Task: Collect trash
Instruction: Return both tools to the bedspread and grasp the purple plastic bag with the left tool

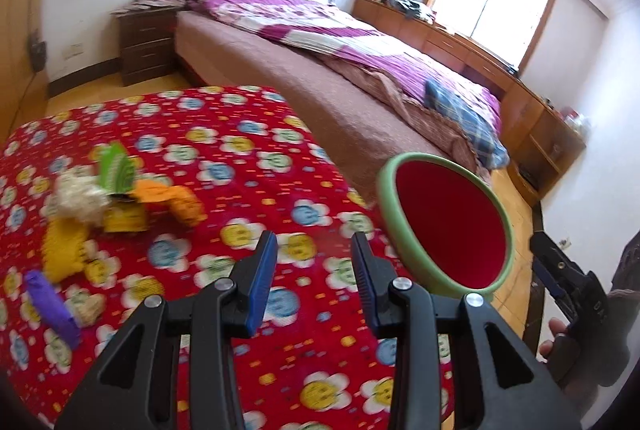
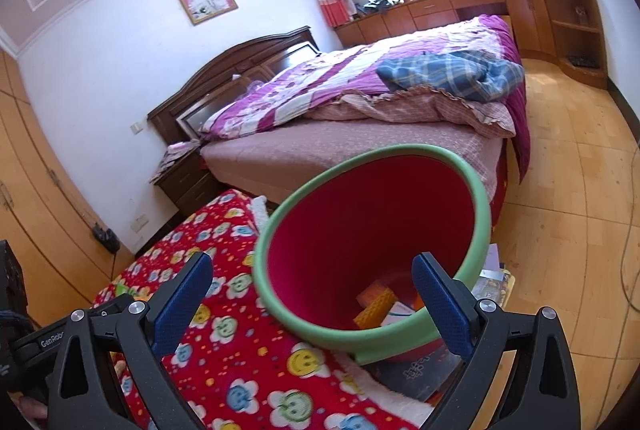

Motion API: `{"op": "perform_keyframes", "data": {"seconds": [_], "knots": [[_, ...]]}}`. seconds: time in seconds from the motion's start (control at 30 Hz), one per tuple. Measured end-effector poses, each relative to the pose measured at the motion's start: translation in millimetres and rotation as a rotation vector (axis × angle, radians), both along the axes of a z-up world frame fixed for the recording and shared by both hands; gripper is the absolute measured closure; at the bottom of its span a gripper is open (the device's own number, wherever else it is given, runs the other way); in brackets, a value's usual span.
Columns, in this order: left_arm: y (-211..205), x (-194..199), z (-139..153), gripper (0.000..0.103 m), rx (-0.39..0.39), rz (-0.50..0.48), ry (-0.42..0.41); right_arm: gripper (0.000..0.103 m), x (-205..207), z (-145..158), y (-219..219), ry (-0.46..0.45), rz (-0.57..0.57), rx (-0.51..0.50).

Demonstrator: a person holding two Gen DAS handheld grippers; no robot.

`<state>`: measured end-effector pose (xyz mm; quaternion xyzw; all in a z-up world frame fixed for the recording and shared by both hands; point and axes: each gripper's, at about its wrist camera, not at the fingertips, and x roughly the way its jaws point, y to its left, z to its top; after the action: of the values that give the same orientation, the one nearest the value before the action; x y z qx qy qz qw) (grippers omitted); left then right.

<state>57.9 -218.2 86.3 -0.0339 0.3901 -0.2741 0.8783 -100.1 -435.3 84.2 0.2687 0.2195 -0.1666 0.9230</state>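
A bin with a green rim and red inside stands at the right edge of the table's red flowered cloth. My left gripper hovers over the cloth, open, with nothing between its blue pads. Loose trash lies far left of it: a green wrapper, a white crumpled wad, orange pieces, a yellow piece and a purple piece. In the right wrist view my right gripper stands wide open and empty above the bin, which holds orange and yellow scraps.
A large bed with a purple quilt runs behind the table, with a dark nightstand to its left. Books or papers lie under and beside the bin. A cable trails over the wooden floor at right. A hand holds the right gripper.
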Motion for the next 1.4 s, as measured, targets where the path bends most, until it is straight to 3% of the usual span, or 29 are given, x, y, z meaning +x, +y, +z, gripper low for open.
{"op": "perform_keyframes", "data": {"seconds": [0.4, 0.73, 1.1, 1.3, 1.4], "knots": [[94, 6, -3, 0.065, 0.029, 0.224, 0.02, 0.004, 8, 6, 39, 0.011, 0.088, -0.014], [160, 19, -39, 0.065, 0.097, 0.428, 0.107, 0.004, 27, -5, 65, 0.045, 0.155, -0.027], [177, 34, -78, 0.065, 0.113, 0.502, 0.205, 0.004, 50, -28, 76, 0.118, 0.195, -0.011], [176, 38, -85, 0.065, 0.113, 0.494, 0.2, 0.004, 55, -37, 81, 0.145, 0.213, -0.008], [177, 36, -84, 0.075, 0.099, 0.485, 0.191, 0.004, 58, -39, 85, 0.153, 0.228, -0.003]]}}
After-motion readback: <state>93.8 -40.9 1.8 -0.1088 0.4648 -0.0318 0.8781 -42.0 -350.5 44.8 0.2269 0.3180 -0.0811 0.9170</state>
